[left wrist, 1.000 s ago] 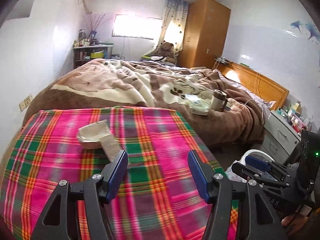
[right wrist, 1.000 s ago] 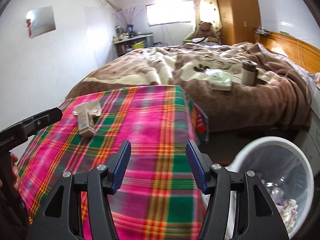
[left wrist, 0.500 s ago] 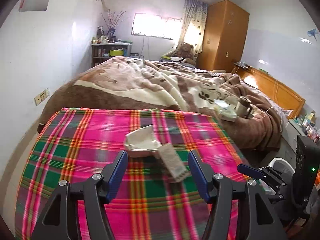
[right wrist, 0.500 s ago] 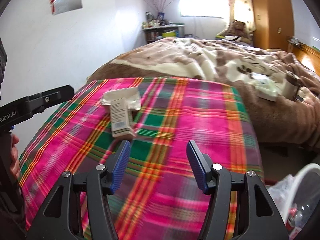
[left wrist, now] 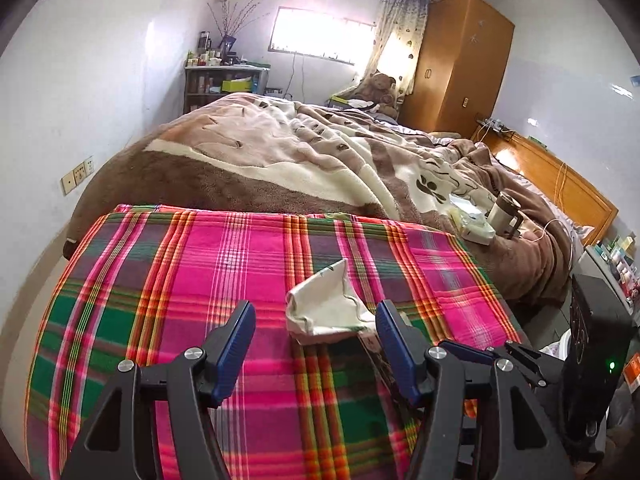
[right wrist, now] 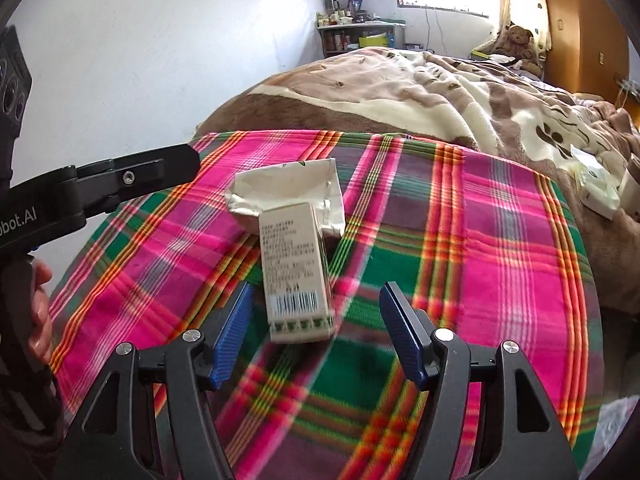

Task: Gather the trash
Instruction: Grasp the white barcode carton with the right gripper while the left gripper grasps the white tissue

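We have not yet picked the carton (right wrist: 296, 268): it lies on the cloth (right wrist: 500, 248) just ahead of our right gripper (right wrist: 316, 316), both grippers wide and empty.

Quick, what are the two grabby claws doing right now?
Left gripper: open, holding nothing.
Right gripper: open, holding nothing; the crumpled carton lies between its fingers, ungrasped.

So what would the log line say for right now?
right gripper: open, around carton | left gripper: open, near it | plaid cloth: carton lying flat
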`<state>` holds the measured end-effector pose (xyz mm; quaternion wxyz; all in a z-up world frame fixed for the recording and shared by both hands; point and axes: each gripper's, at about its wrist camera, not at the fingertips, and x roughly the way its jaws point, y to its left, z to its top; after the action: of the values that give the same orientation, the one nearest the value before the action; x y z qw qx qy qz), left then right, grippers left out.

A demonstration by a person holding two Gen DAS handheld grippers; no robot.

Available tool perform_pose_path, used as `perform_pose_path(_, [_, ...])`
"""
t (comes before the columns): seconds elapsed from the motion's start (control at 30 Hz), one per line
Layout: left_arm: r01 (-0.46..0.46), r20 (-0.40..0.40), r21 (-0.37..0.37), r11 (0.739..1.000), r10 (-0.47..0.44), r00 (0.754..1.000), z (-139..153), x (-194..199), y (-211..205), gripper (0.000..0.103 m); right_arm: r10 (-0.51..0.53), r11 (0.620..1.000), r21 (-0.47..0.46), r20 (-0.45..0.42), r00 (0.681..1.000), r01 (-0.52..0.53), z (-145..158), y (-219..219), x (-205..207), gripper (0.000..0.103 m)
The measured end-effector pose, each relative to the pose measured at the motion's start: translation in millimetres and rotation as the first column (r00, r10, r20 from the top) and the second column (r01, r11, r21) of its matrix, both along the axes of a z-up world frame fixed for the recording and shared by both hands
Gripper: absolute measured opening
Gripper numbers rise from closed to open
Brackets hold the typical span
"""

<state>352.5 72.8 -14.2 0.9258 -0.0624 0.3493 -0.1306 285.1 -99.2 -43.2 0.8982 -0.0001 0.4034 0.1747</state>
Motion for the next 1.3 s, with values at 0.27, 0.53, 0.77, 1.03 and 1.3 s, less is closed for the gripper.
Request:
perform_pose_path(0.27, [0.013, -0.030, -0.004, 1.000, -0.013, 0.999, -11.2, 27.9, 0.3, 0.062, -0.035, 0.999, -0.038, -0.002, 0.999, 0.035, -2.9, -4.6, 7.1, 0.034])
perform_pose_path(0.53, [0.082, -0.105, 0.002, 0.997, -0.081, 0.991, -37.3, 52.2, -12.2, 0.062, -0.104, 0.995, -0.006, -0.030, 0.994, 0.104, -2.6, -26.7, 10.7, 0.034])
perform_pose_path(0.77, [0.151, -0.146, 0.035, 0.988, -0.145, 0.979, -51.1, 57.5, -30.1, 0.066, -0.146, 0.989, 0.032, -0.054, 0.988, 0.147, -3.2, -41.5, 14.3, 0.034])
perform_pose_path(1.03, [0.183, -0.194, 0.041, 0.982, -0.171, 0.966, -64.9, 59.7, -41.1, 0.069, -0.200, 0.977, 0.061, -0.065, 0.978, 0.204, -2.5, -57.9, 14.8, 0.034])
perform_pose_path(1.3, [0.145, -0.128, 0.096, 0.985, -0.132, 0.983, -56.6, 64.6, -44.7, 0.069, -0.205, 0.974, 0.078, -0.072, 0.976, 0.211, -3.6, -63.2, 15.7, 0.034])
